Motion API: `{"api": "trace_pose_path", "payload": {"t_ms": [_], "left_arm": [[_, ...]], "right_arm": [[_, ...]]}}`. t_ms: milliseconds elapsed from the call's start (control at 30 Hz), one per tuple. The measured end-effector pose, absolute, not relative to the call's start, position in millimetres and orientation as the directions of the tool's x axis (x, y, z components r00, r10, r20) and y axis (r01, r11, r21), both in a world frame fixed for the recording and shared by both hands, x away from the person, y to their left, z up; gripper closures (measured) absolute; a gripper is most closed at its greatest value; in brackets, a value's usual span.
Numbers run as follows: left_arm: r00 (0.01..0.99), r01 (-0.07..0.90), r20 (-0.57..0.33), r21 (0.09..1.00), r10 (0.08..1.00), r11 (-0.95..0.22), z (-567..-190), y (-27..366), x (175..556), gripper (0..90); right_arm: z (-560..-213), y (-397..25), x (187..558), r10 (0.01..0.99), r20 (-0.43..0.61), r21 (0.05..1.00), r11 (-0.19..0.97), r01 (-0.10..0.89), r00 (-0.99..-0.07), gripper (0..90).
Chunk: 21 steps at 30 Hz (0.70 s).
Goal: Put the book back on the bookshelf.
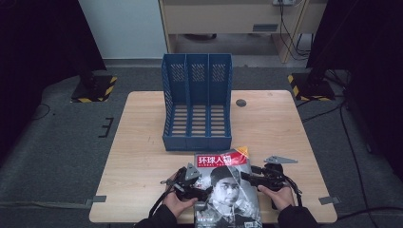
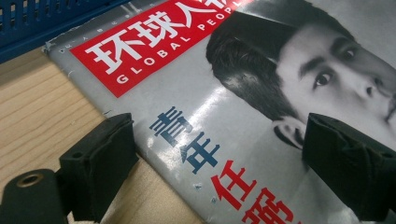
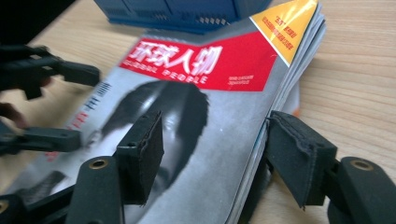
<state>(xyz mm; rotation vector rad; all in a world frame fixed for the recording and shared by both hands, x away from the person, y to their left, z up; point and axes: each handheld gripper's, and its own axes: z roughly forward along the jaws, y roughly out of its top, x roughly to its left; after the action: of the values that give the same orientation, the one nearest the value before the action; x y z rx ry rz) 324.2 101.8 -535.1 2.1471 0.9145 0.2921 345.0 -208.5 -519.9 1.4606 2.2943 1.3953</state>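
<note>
Dim surroundings, cover glare, slight blur

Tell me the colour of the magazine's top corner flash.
Yellow-orange, a triangle on the magazine; clearest in the right gripper view.

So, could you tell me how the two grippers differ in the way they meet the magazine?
The left gripper comes in at the magazine spine edge, one jaw on the cover and one off on the wooden table. The right gripper straddles the loose page edge, which lifts off the table. Both stand open.

Grey magazine (image 1: 228, 190), red title band
</note>
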Motion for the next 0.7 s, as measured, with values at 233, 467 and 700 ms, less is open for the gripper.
{"api": "trace_pose_path", "payload": {"t_ms": [233, 467, 700], "left_arm": [[0.716, 0.516, -0.087, 0.734, 0.693, -0.441, -535, 103, 325, 9.8], [0.710, 0.518, -0.085, 0.736, 0.699, -0.437, -535, 111, 322, 12.3], [0.726, 0.506, -0.082, 0.736, 0.683, -0.450, -535, 106, 317, 13.2]], "right_arm": [[-526, -212, 350, 0.787, 0.348, 0.684, 0.158, 0.712, -0.509, 38.5], [-526, -210, 340, 0.786, 0.365, 0.650, 0.168, 0.741, -0.499, 34.4], [-522, -212, 338, 0.767, 0.423, 0.651, 0.113, 0.751, -0.482, 35.9]]}}
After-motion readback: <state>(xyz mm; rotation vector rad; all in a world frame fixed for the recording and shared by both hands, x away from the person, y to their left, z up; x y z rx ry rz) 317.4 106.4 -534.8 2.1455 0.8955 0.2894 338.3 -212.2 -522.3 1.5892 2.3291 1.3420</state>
